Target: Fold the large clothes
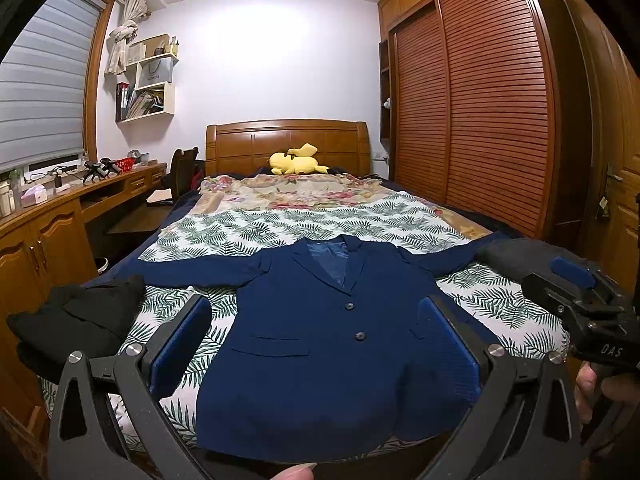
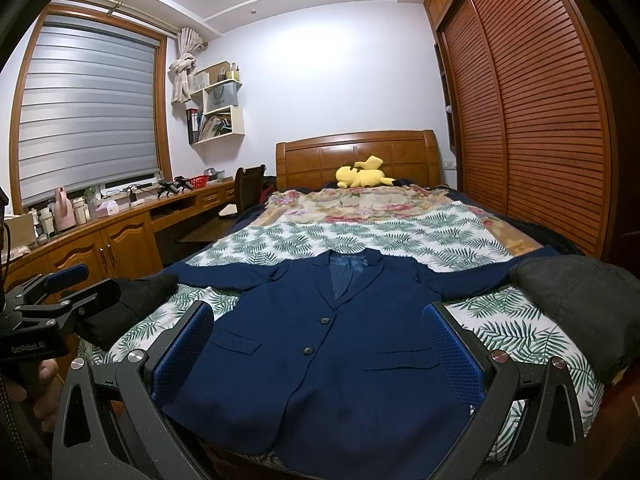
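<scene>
A navy blue suit jacket [image 1: 320, 344] lies flat and buttoned on the bed, face up, collar far, both sleeves spread out sideways. It also shows in the right wrist view [image 2: 328, 360]. My left gripper [image 1: 316, 344] is open and empty, held above the jacket's near hem. My right gripper [image 2: 320, 344] is open and empty, also above the hem. The right gripper shows at the right edge of the left wrist view [image 1: 580, 292], and the left gripper shows at the left edge of the right wrist view [image 2: 68, 292].
A black folded garment [image 1: 80, 320] lies at the bed's near left corner and a dark grey one [image 2: 580, 304] at the near right. The bed [image 1: 280, 228] has a leaf-print sheet, a yellow plush toy [image 1: 296, 160] by the headboard. A desk stands left, a wardrobe right.
</scene>
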{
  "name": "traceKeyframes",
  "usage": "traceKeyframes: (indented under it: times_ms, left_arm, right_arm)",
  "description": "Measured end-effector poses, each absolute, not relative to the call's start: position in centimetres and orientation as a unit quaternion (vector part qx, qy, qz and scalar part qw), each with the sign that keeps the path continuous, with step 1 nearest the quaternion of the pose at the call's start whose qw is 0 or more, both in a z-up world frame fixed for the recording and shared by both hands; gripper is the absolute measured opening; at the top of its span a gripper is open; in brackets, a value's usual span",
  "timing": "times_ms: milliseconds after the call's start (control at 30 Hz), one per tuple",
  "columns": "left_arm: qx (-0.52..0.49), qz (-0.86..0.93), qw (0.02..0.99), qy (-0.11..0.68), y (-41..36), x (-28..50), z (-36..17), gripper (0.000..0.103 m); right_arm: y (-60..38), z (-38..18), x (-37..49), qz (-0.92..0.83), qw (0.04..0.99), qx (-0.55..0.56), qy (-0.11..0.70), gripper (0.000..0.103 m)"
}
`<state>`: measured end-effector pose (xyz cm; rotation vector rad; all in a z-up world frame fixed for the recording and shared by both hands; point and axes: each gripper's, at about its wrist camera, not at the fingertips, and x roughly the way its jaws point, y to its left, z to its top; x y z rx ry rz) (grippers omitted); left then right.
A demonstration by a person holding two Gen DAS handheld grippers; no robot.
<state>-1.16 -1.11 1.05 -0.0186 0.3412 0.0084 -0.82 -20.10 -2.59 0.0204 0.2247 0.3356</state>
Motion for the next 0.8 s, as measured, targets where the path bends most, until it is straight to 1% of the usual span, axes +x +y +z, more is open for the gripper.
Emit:
traceKeyframes:
  times_ms: [600, 800]
  left_arm:
    - [-0.010, 0.004, 0.985, 0.169, -1.29, -1.15, 1.08, 0.103]
    - [-0.010, 0.010, 0.983, 0.183, -0.83, -0.38, 0.38, 0.103]
  right_arm:
    - [-20.33, -2.65, -0.84, 0.167, 0.979, 0.012, 0.114, 0.103]
    - [-20.25, -3.13, -0.01, 0.167, 0.978, 0.009, 0.127, 0.103]
